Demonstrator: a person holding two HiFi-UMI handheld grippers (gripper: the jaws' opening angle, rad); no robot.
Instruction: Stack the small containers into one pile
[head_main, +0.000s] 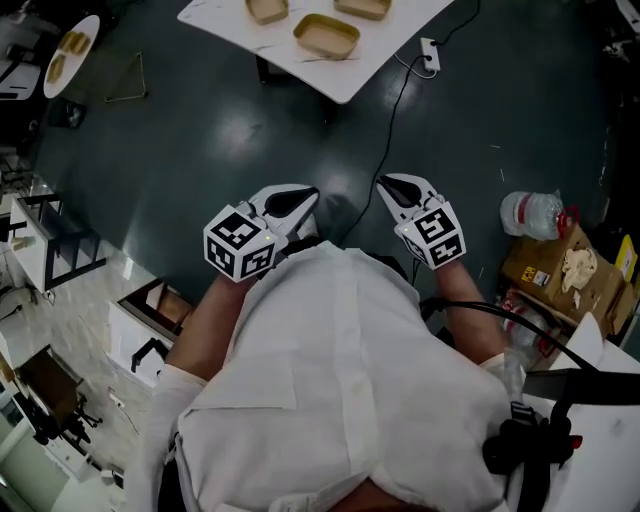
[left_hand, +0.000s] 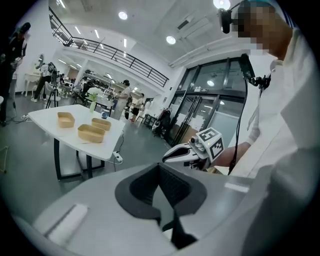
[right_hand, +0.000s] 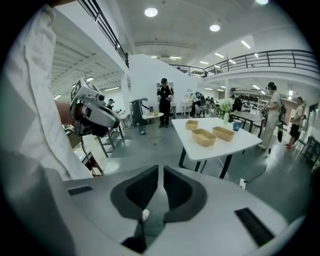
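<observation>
Three tan small containers (head_main: 326, 36) lie apart on a white table (head_main: 345, 75) at the top of the head view. In the left gripper view they (left_hand: 91, 133) sit far off to the left; in the right gripper view they (right_hand: 204, 136) are ahead at right. Both grippers are held close to the person's chest, well short of the table. My left gripper (head_main: 300, 200) (left_hand: 160, 167) is shut with nothing between its pads. Beside it, my right gripper (head_main: 395, 188) (right_hand: 161, 170) is also shut and empty.
Dark floor lies between me and the table. A power strip (head_main: 430, 53) with a cable lies by the table's corner. A water bottle (head_main: 533, 213) and a cardboard box (head_main: 565, 270) are on the floor at right. Several people (right_hand: 164, 102) stand in the background.
</observation>
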